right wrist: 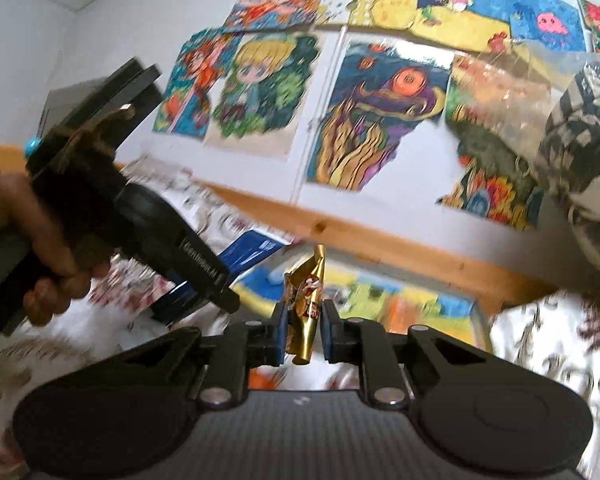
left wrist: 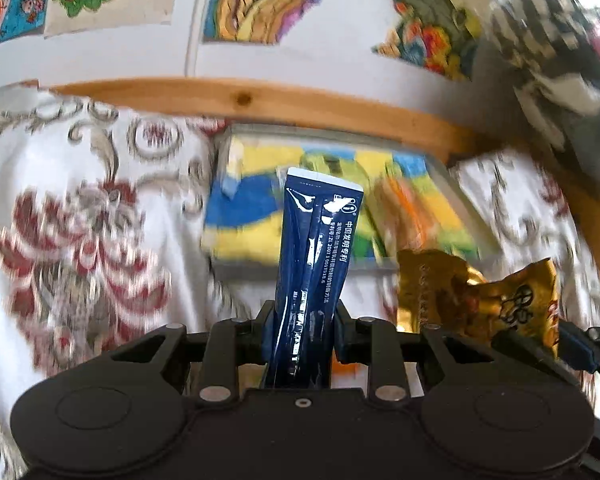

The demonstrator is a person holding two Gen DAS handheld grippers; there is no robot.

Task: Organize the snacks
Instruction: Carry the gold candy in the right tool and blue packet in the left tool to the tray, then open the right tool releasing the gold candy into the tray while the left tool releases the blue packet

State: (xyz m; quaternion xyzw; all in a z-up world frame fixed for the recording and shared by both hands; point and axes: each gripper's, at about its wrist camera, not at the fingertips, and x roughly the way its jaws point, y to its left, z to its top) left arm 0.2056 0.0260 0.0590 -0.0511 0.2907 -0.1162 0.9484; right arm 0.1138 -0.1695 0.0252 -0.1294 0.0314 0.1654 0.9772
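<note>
Left gripper [left wrist: 300, 332] pinches blue sachet [left wrist: 316, 256] upright, pointing away.

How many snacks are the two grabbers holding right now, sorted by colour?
Dark blue: 1, the blue stick packet in the left gripper
Gold: 1, the gold wrapped snack in the right gripper
Total: 2
The tray behind holds more, too blurred to count.

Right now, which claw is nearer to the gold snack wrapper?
Right. The right claw is shut on the gold snack wrapper, which touches both pads. The left claw is beside it, apart, shut on a dark blue sachet.
</note>
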